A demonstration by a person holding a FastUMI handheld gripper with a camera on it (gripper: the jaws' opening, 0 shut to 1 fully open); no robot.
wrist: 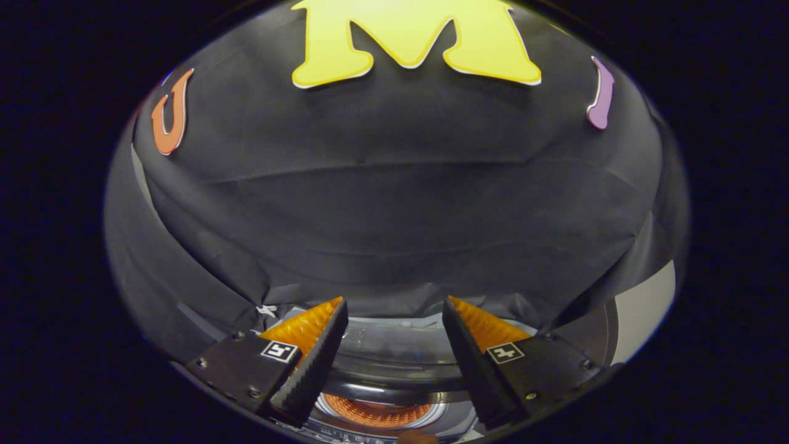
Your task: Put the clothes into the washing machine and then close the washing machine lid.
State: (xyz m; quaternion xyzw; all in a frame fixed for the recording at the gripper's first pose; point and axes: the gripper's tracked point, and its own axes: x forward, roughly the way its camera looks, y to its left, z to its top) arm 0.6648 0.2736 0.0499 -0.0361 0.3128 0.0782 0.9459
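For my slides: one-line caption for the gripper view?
Open gripper fingers, holding nothing, above the washing machine, booth wall beyond.

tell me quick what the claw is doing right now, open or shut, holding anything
claw: open, nothing between its fingers, poised above the washing machine.

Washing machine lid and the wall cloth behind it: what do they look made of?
Washing machine lid, between the open gripper's fingers: looks like clear, glossy plastic or glass, with streaky reflections, and an orange ribbed part shows below it. Wall cloth: matte black fabric, judging by its folds, creases and lack of shine.
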